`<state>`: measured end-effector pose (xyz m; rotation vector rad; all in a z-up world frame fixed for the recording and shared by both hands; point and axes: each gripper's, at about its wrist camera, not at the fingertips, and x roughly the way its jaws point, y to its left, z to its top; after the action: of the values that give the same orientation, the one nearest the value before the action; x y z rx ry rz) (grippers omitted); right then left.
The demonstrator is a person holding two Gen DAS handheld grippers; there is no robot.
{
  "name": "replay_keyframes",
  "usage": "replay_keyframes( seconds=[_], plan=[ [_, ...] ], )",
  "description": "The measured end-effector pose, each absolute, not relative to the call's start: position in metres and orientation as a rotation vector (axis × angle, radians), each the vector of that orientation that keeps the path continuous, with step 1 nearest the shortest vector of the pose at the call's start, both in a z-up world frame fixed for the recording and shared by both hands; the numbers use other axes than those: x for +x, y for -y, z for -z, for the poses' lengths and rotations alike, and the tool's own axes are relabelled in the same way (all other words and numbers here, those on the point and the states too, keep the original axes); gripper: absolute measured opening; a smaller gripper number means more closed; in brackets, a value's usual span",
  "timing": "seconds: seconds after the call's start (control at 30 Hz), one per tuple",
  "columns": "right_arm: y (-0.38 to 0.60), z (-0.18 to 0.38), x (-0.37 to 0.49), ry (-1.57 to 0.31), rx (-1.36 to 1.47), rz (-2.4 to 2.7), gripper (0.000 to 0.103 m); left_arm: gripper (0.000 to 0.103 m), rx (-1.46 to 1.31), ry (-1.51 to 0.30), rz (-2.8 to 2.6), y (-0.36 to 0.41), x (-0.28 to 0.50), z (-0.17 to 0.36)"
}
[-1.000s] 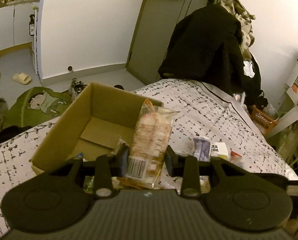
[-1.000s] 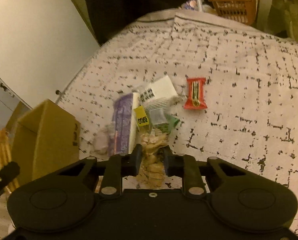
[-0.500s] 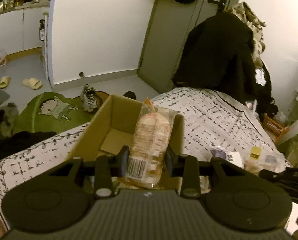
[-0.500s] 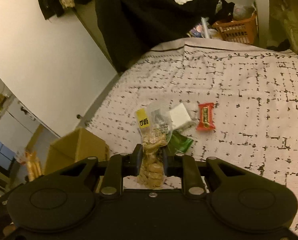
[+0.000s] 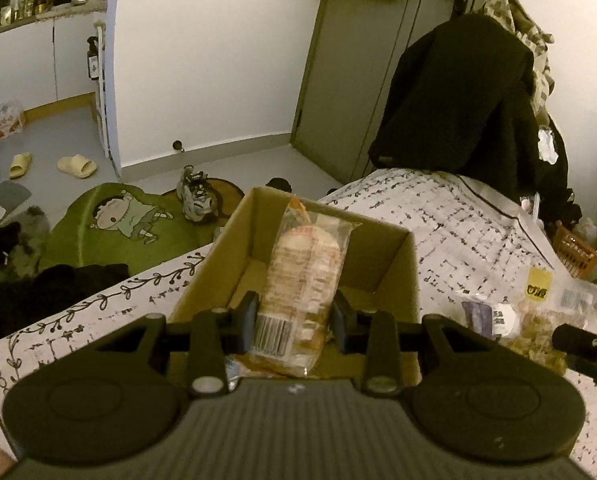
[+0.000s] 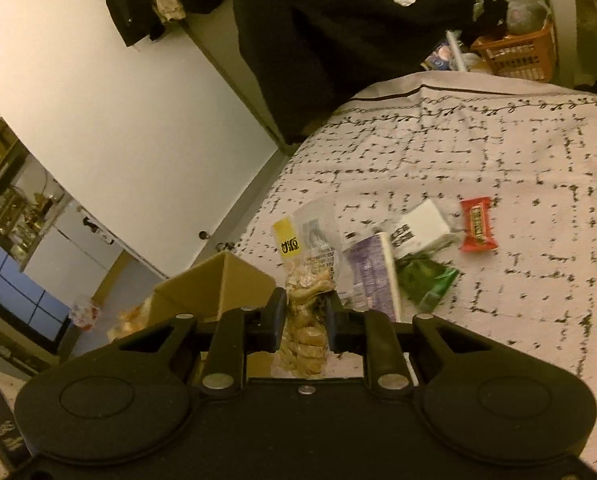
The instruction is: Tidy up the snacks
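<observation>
My left tongs (image 5: 294,322) grip a clear packet of buns (image 5: 298,276) at its barcode end, held over the open cardboard box (image 5: 398,264) at the bed's near-left edge. My right tongs (image 6: 305,322) clamp a clear bag of pale nuts (image 6: 304,304) with a yellow label, lifted clear of the patterned bedspread (image 6: 518,160). Beyond them, mid-bed, lie a purple packet (image 6: 368,276), a green sachet (image 6: 424,280) just beside it, a white box (image 6: 424,224) and a red bar (image 6: 477,224) towards the right. A dark coat (image 6: 338,40) hangs past the bed's far edge.
</observation>
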<state>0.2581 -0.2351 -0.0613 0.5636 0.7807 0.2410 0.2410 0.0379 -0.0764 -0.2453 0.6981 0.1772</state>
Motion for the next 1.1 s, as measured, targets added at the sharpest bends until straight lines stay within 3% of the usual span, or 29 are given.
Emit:
replay_keyframes(
  seconds=[0.17, 0.5, 0.53, 0.63, 0.83, 1.1],
  plan=[
    [0.224, 0.061, 0.257, -0.779, 0.583, -0.289, 0.002, 0.036, -0.241, -0.716, -0.193, -0.043, 0.248, 0.088],
    [0.193, 0.073, 0.268, -0.835, 0.389, -0.322, 0.001, 0.036, -0.22, -0.73, -0.23, -0.05, 0.253, 0.097],
    [0.19, 0.079, 0.271, -0.864, 0.387, -0.312, 0.006, 0.036, -0.222, -0.729, -0.231, -0.051, 0.253, 0.097],
    [0.188, 0.098, 0.283, -0.94, 0.44, -0.309, 0.034, 0.036, -0.234, -0.731, -0.23, -0.053, 0.253, 0.096],
    [0.196, 0.119, 0.29, -0.98, 0.549, -0.288, 0.056, 0.036, -0.239, -0.722, -0.226, -0.052, 0.249, 0.092],
    [0.192, 0.14, 0.296, -1.003, 0.55, -0.273, 0.06, 0.039, -0.244, -0.705, -0.216, -0.046, 0.246, 0.086]
  ],
)
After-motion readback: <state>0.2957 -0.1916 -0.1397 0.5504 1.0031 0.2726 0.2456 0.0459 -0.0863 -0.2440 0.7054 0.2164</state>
